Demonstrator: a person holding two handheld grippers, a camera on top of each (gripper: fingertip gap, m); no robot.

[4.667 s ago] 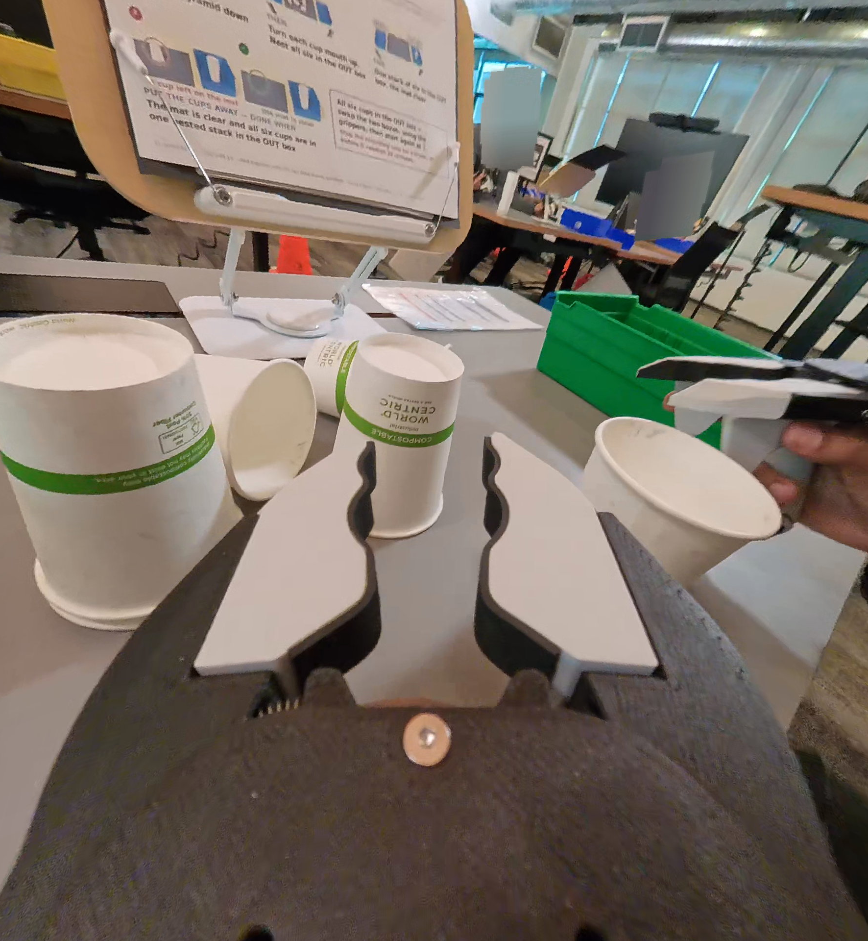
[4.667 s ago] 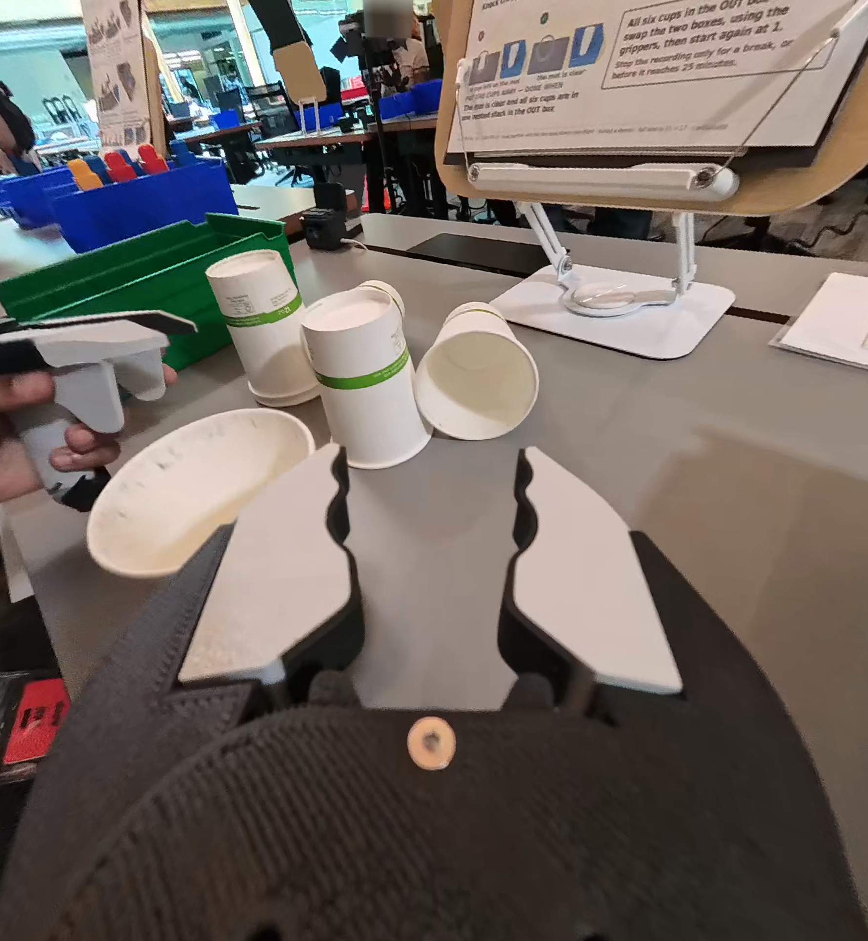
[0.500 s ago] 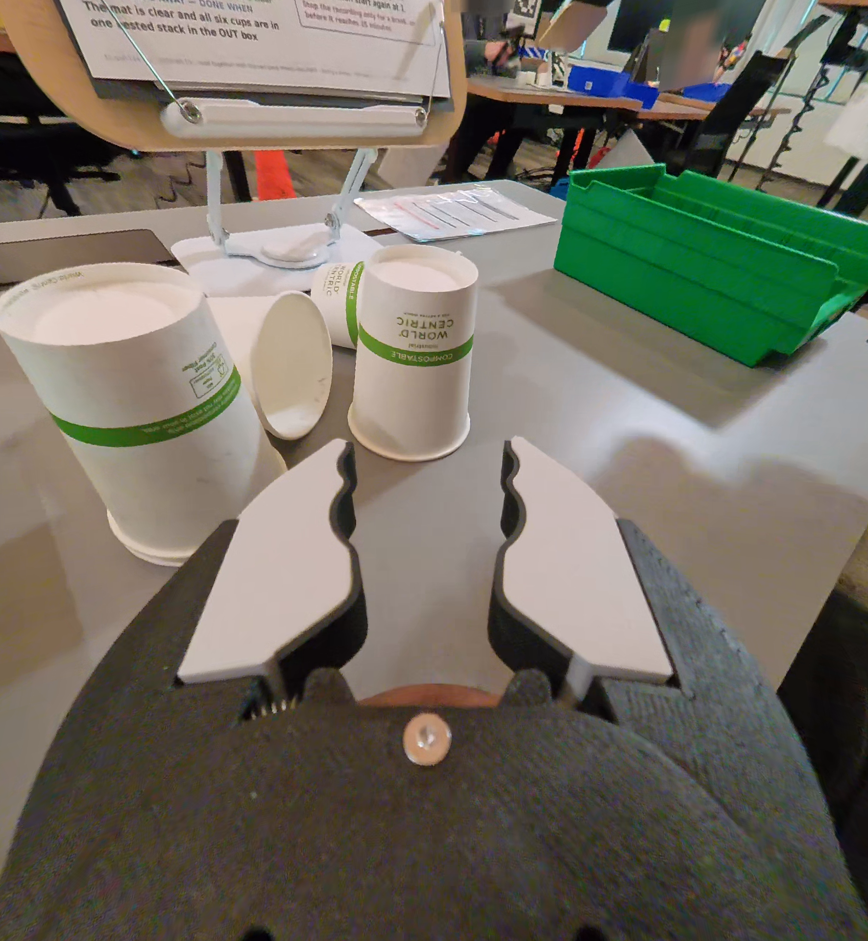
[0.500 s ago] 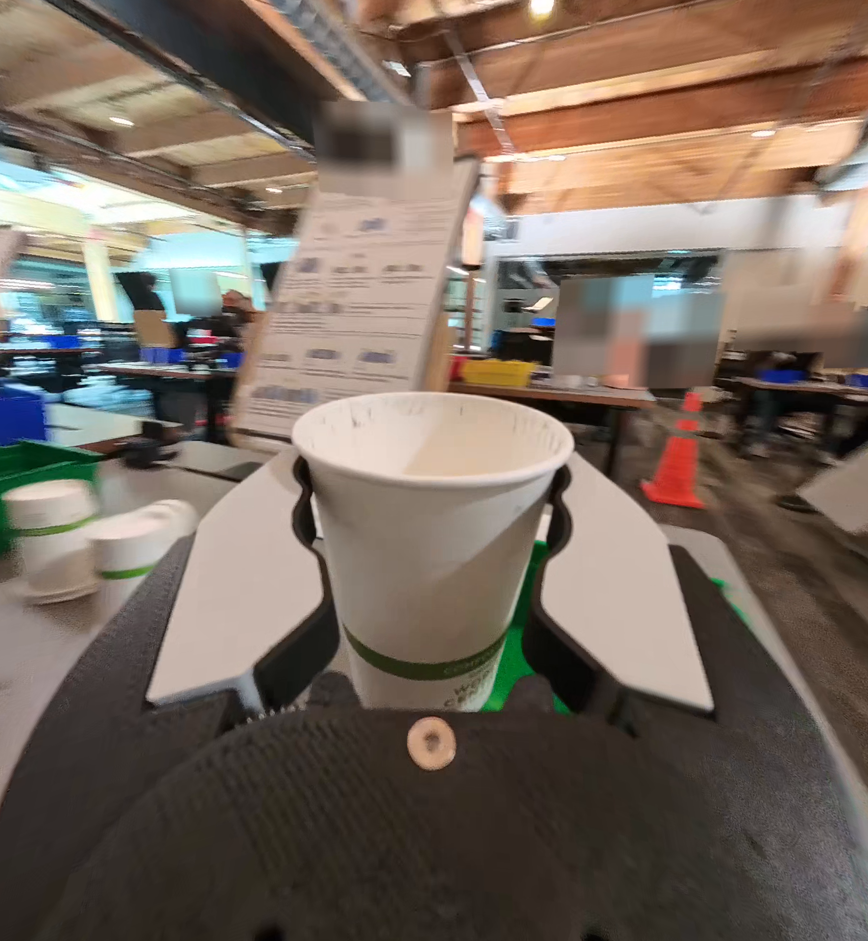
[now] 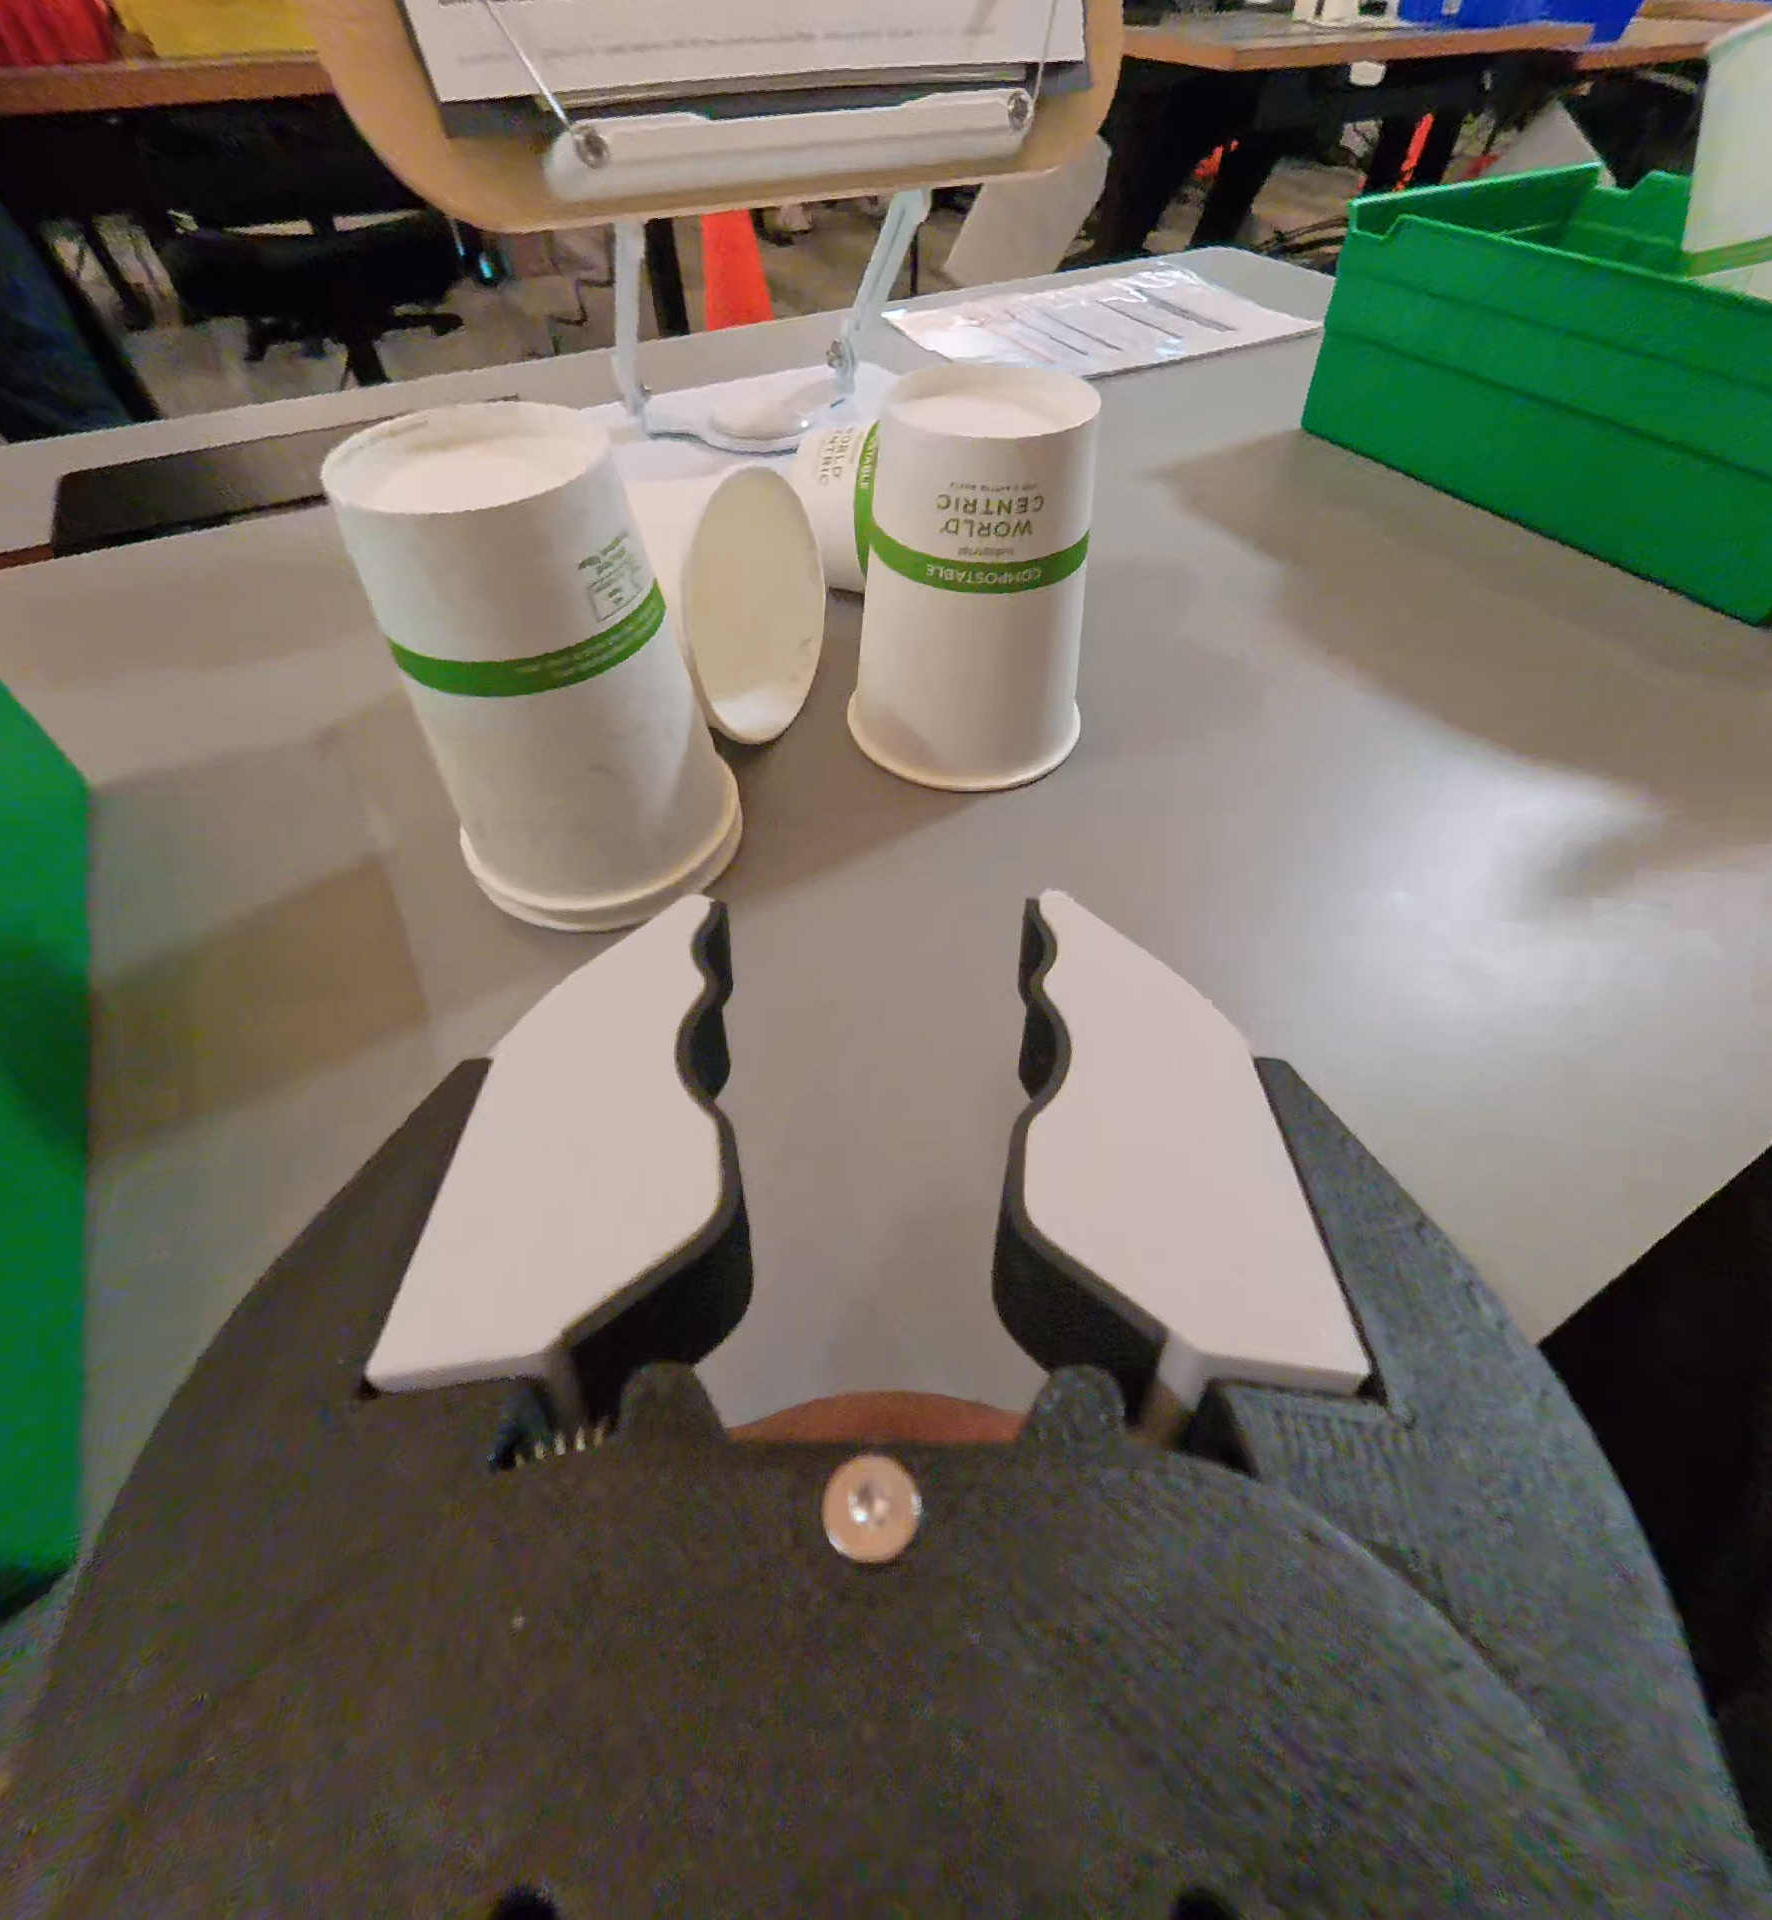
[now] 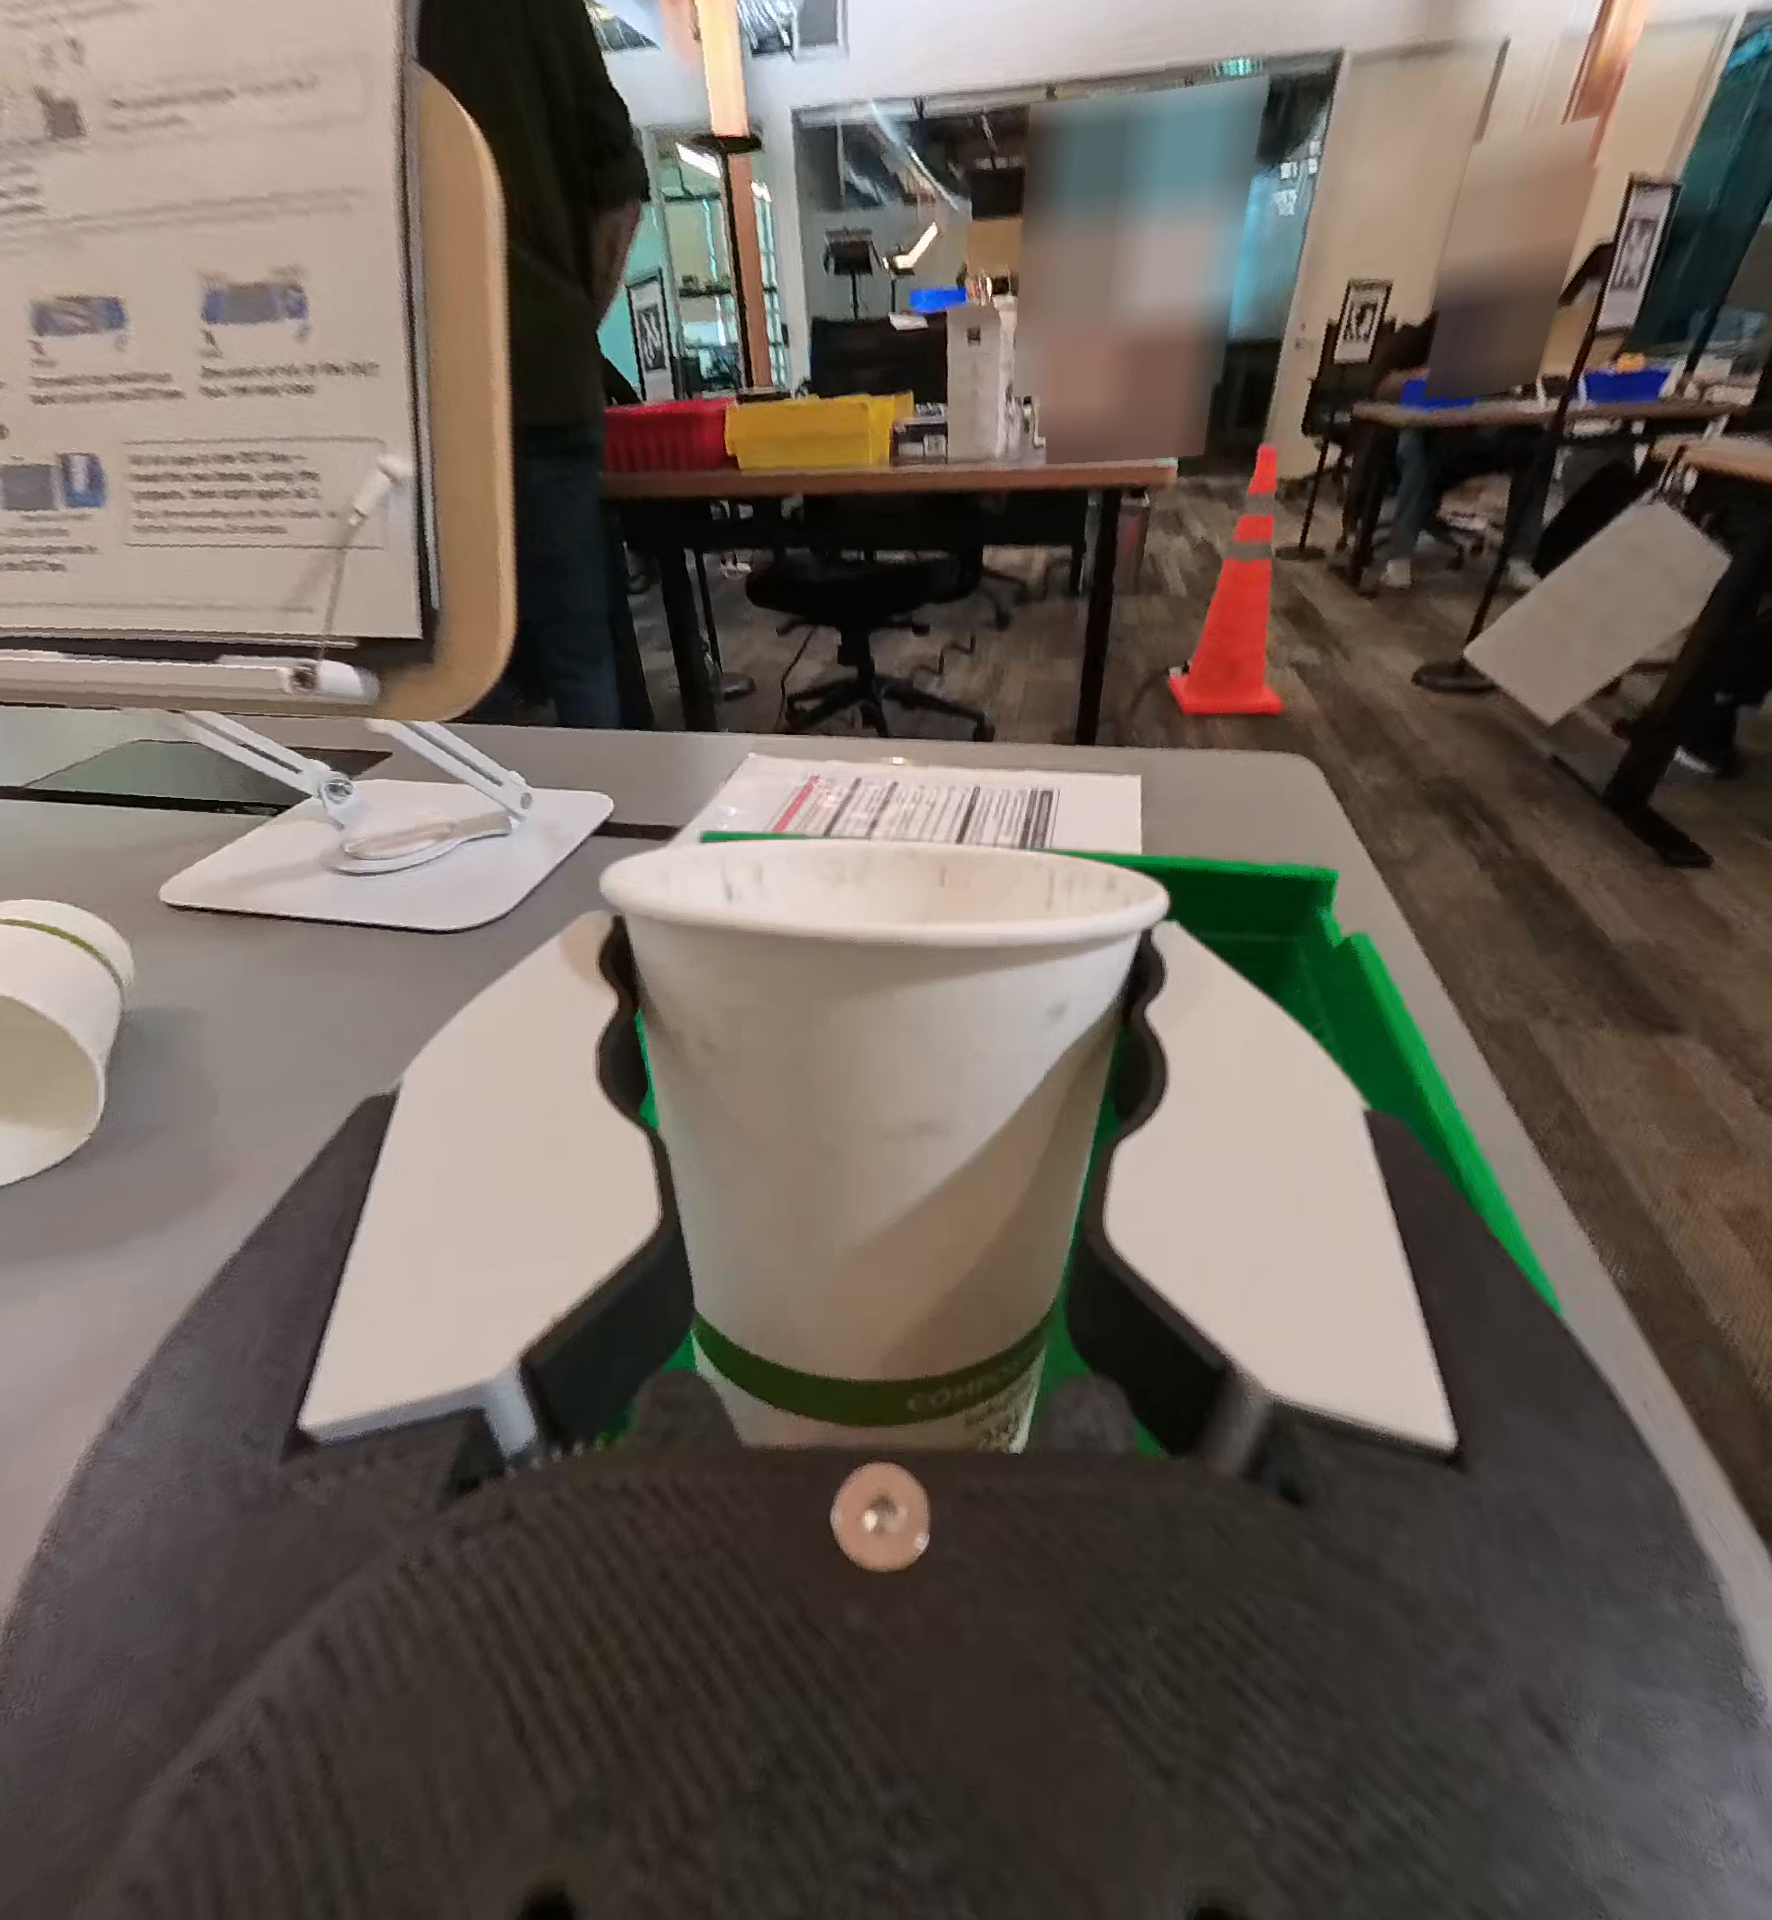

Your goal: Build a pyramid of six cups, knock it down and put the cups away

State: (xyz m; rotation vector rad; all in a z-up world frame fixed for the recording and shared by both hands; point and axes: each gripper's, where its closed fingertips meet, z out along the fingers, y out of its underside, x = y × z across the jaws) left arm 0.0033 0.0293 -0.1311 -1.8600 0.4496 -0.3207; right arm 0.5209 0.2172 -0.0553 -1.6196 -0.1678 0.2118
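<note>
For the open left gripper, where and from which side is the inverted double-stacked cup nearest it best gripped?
Probably mid-wall, near the green band, approaching level from the front. The double-stacked cup stands mouth-down with its two rims on the table. The left gripper already faces it, jaws apart; a cup lying on its side crowds the right flank.

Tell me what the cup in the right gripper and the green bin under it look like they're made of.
Cup: looks like matte white paper, judging by its rolled rim, faint scuffs inside and printed green band. It is clamped in the right gripper. Green bin: probably moulded plastic, given its uniform saturated colour, smooth walls and stepped edges.
</note>
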